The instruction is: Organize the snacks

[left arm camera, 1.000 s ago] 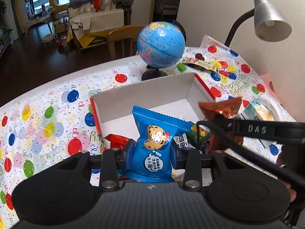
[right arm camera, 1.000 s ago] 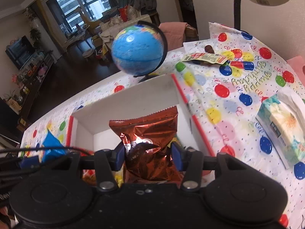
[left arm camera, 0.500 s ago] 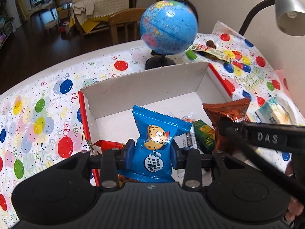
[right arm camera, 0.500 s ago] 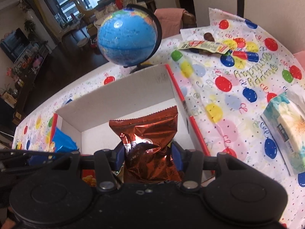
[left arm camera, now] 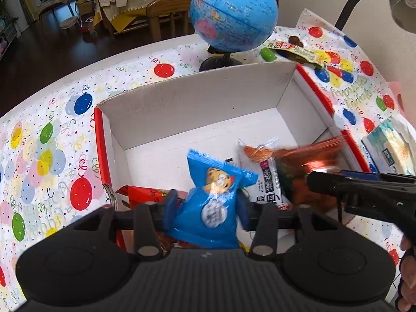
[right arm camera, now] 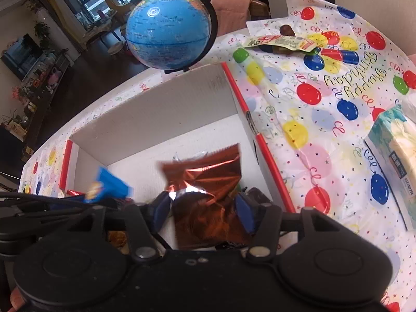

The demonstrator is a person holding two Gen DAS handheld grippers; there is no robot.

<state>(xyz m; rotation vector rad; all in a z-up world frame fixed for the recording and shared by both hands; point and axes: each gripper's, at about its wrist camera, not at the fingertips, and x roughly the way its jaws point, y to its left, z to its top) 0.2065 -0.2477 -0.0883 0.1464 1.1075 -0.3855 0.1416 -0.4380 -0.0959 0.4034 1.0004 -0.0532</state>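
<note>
Two handheld grippers are positioned side by side over the near end of an open white cardboard box with red edges (left arm camera: pixel 197 104). The left gripper (left arm camera: pixel 206 208) has its jaws opening; a blue cookie-print snack packet (left arm camera: pixel 212 195) is seen between them, tilted and blurred, with a gap visible at each pad, so it is no longer clamped. The right gripper (right arm camera: pixel 202 210) also has its jaws opening; a crinkled copper-red foil snack bag (right arm camera: pixel 208 182) is seen between its blue pads, clear of both. Both packets are located above the box floor, where a white-and-orange wrapped snack (left arm camera: pixel 262 166) and a red packet (left arm camera: pixel 145 195) are already lying. A blue desk globe (left arm camera: pixel 232 10) is placed just beyond the far wall of the box, on the balloon-print tablecloth (left arm camera: pixel 52 143).
</note>
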